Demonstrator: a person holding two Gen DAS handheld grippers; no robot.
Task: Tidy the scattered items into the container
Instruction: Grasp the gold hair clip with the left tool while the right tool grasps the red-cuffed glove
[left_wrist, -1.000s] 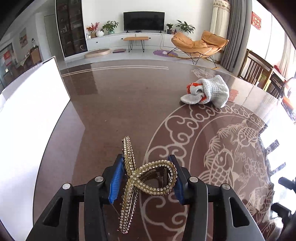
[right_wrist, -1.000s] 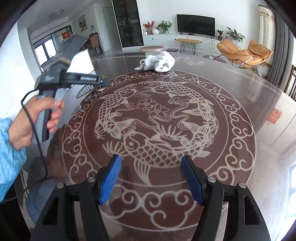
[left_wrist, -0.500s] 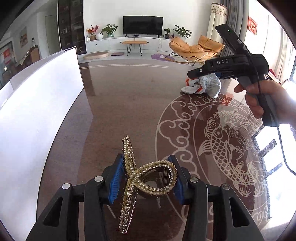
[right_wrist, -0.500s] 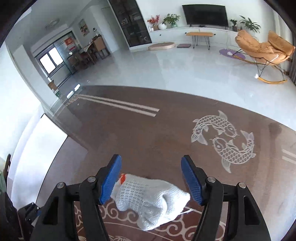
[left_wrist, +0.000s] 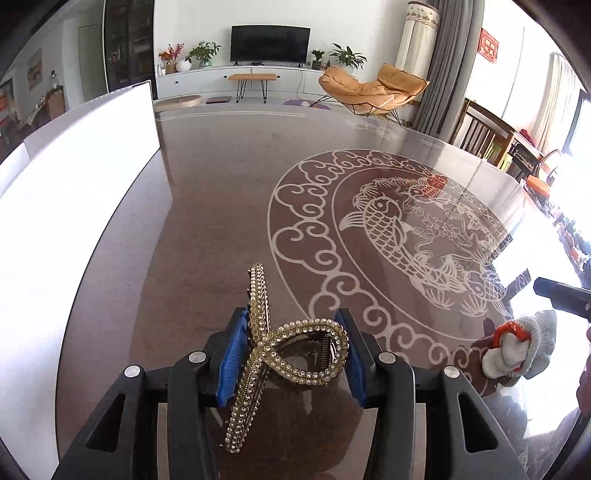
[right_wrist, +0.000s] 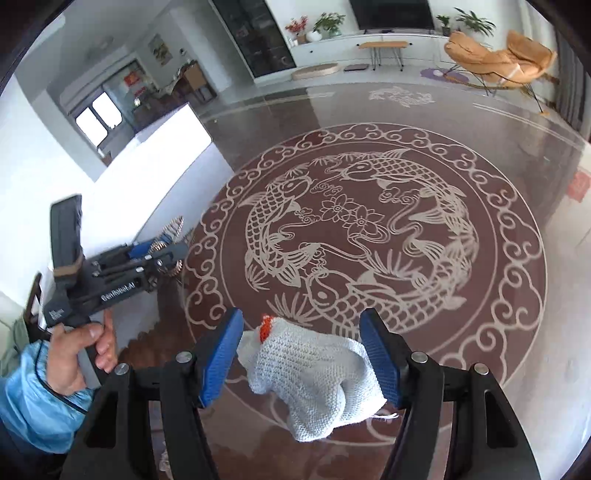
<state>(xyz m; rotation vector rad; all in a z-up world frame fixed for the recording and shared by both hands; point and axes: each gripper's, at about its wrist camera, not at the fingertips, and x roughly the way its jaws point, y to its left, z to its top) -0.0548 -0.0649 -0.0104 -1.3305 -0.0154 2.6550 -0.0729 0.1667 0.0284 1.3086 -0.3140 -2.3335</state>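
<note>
My left gripper (left_wrist: 291, 332) is shut on a gold hair clip (left_wrist: 280, 347) set with beads, which stands crosswise between the blue pads above the table. The white container (left_wrist: 74, 192) rises close on its left. My right gripper (right_wrist: 301, 321) is shut on a bundled white knit glove (right_wrist: 317, 373) with an orange cuff, its jaws wide around the bundle just above the table. In the left wrist view that glove (left_wrist: 521, 347) hangs at the far right. The right wrist view shows the left gripper (right_wrist: 162, 251) with the clip (right_wrist: 173, 227) beside the container (right_wrist: 166, 166).
The round dark table (left_wrist: 221, 192) carries a pale carp medallion (right_wrist: 354, 236). A hand in a blue sleeve (right_wrist: 70, 354) holds the left tool. Wooden chairs (left_wrist: 480, 129) stand past the table's right rim. The living room lies beyond.
My right gripper went to the far side of the table, closed around the glove and brought it back over the medallion. My left gripper carried the clip nearer the container.
</note>
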